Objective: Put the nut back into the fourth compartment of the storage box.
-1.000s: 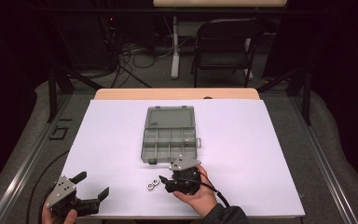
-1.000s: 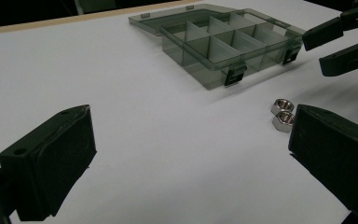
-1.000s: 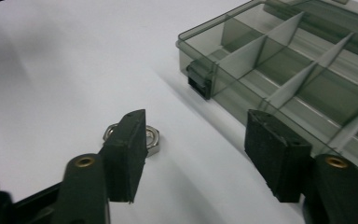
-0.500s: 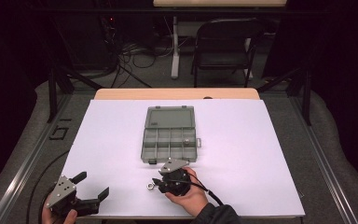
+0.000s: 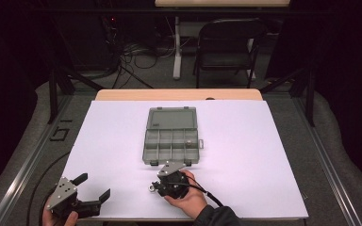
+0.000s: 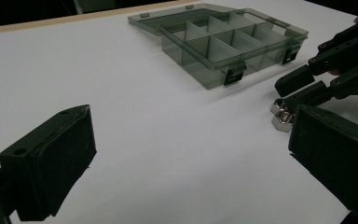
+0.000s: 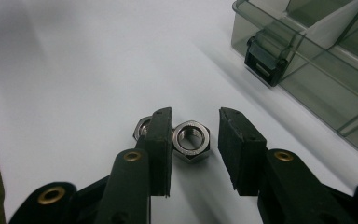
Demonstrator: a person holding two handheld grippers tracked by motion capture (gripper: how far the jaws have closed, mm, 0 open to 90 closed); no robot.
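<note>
The right gripper [image 7: 193,144], jaws just closing, brackets one hex nut [image 7: 191,140] on the white table [image 7: 74,70]; pads not yet pressing. A second nut [image 7: 141,127] lies just outside its left jaw. The left gripper [image 5: 94,187] stands wide open, empty, well apart from the organizer box [image 5: 171,146] beyond.

The right gripper [image 5: 156,187] is held low at six o'clock, jaws just closing yet still apart; the left gripper [image 5: 94,190] is held agape at seven o'clock.

Dark room; black chair [image 5: 226,44] behind the table [image 5: 122,94], cables [image 5: 132,52] on floor
</note>
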